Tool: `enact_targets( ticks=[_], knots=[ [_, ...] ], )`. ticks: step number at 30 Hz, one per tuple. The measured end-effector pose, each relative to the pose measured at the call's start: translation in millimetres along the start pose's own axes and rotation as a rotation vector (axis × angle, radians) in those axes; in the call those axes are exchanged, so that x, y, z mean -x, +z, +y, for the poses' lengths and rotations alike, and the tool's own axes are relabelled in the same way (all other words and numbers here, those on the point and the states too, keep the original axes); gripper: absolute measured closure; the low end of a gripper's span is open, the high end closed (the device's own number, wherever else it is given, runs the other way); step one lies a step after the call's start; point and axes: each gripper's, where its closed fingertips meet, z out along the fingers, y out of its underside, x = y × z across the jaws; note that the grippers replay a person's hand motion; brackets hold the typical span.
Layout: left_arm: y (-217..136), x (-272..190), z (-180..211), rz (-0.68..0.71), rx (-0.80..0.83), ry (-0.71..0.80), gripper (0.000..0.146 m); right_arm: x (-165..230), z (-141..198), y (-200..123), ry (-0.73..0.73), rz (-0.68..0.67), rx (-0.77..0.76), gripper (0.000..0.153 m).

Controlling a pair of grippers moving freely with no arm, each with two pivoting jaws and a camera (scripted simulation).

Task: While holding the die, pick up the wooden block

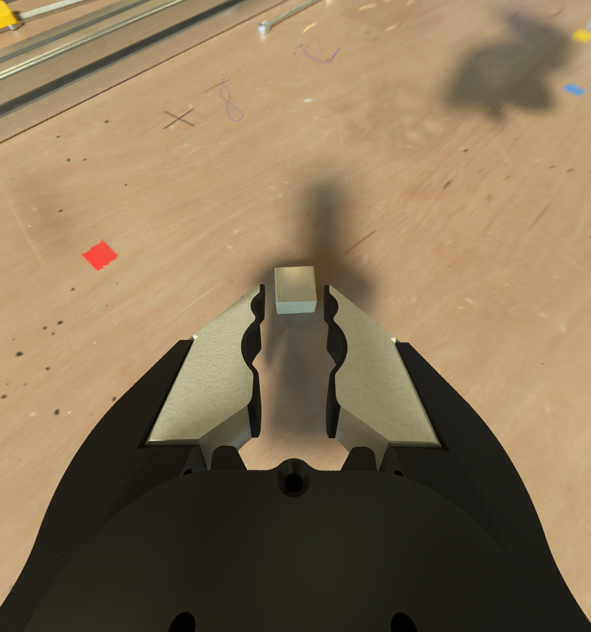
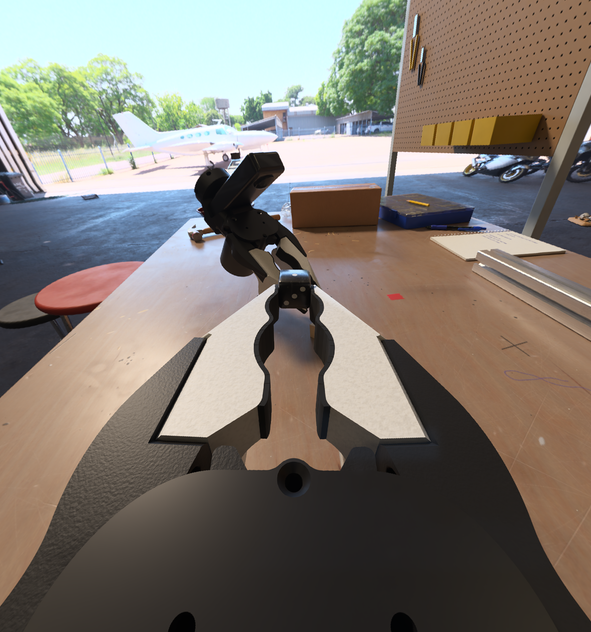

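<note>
A small pale wooden block (image 1: 295, 290) lies on the workbench (image 1: 424, 273). My left gripper (image 1: 294, 297) is open, its fingertips on either side of the block's near end, not touching it. My right gripper (image 2: 294, 297) is shut on a black die with white pips (image 2: 294, 290) and holds it above the bench. In the right wrist view the left gripper (image 2: 287, 263) shows beyond the die, tilted down toward the bench. A sliver of the block (image 2: 311, 331) shows between the right fingers.
Aluminium rails (image 1: 47, 58) run along the far left; they also show in the right wrist view (image 2: 543, 294). A red tape square (image 1: 99, 255), a cardboard box (image 2: 335, 205), a blue case (image 2: 424, 212), a notepad (image 2: 495, 244), a hammer (image 2: 198, 234) and stools (image 2: 82, 290) lie around.
</note>
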Motion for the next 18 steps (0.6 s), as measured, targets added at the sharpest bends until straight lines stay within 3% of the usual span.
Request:
enact_targets(
  ticks=[7,12,18],
  knots=[
    [25.1,-9.0,15.5,-0.007,0.232,0.01,0.103,5.9,9.1,3.7,-0.018,-0.016,0.048,0.136],
    [33.7,-3.3,16.8,-0.079,0.27,0.081,0.095,8.1,10.6,2.4,-0.027,-0.023,0.056,0.136],
    [38.8,-7.1,20.8,-0.006,0.275,-0.027,0.094,8.3,11.1,-0.1,-0.024,-0.03,0.053,0.136]
  ],
)
